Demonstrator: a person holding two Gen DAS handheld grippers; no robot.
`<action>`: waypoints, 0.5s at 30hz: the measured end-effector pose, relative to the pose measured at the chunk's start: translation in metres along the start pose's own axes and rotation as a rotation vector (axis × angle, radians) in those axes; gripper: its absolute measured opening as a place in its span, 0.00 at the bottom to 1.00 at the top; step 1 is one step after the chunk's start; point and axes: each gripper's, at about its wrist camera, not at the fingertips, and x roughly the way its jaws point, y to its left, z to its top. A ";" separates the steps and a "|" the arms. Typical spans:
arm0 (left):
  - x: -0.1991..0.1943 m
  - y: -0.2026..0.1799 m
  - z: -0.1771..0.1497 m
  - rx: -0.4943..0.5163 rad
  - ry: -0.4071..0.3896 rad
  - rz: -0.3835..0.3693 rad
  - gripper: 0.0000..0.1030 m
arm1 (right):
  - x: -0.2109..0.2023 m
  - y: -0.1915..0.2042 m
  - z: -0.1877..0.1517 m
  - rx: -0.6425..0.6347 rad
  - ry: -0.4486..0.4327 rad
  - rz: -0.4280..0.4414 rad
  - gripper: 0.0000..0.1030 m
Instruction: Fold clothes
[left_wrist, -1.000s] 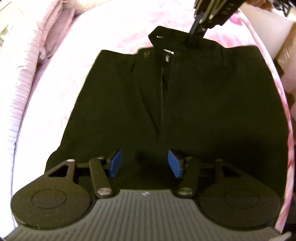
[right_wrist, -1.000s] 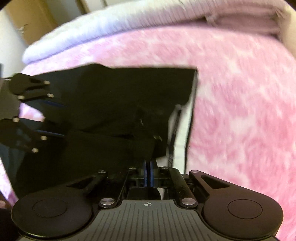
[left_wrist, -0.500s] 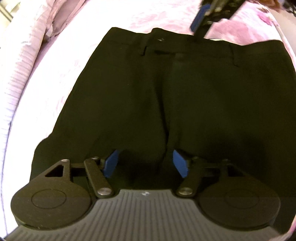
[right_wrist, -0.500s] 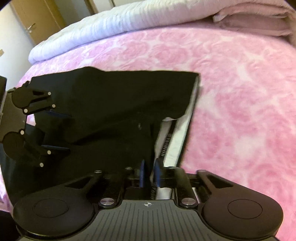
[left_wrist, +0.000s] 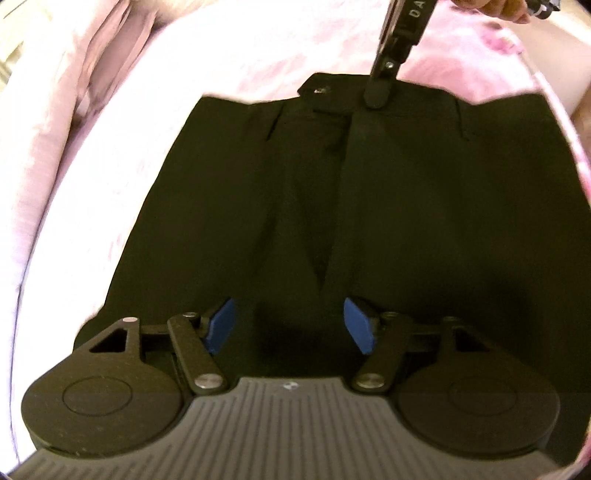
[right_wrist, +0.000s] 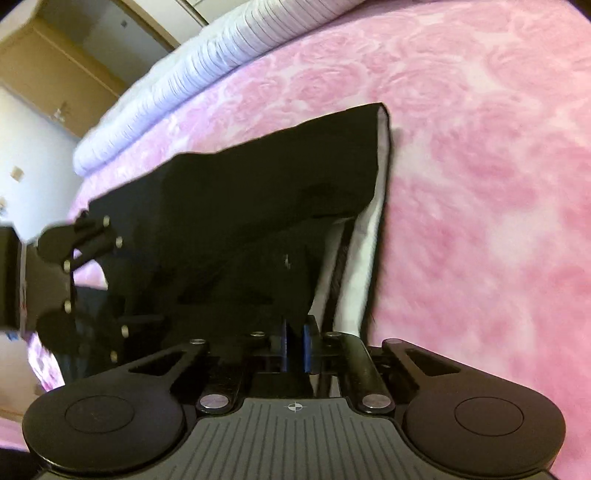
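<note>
Black trousers lie flat on a pink bed, waistband at the far end, fly open down the middle. My left gripper is open, its blue pads hovering over the crotch area without holding cloth. My right gripper is shut on the waistband at the fly; it also shows in the left wrist view at the top of the trousers. In the right wrist view the trousers spread away leftward, with white inner lining showing at the waist. The left gripper appears at the left there.
A pink rose-patterned blanket covers the bed. A folded white striped duvet lies along the far edge. Pink pillows sit at the left in the left wrist view. Wooden cabinets stand beyond the bed.
My right gripper opened slightly half a second ago and has closed on the waistband again, lifting it a little. My left gripper stayed open over the crotch.
</note>
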 end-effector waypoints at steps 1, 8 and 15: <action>0.002 -0.002 0.004 0.006 -0.002 -0.007 0.60 | -0.008 0.001 -0.004 0.013 -0.002 -0.008 0.03; 0.006 -0.005 0.001 -0.049 0.043 -0.006 0.60 | -0.008 0.012 -0.011 0.010 -0.020 -0.099 0.06; -0.067 -0.009 -0.081 -0.277 0.172 0.075 0.60 | -0.014 0.036 -0.010 -0.051 -0.068 -0.258 0.40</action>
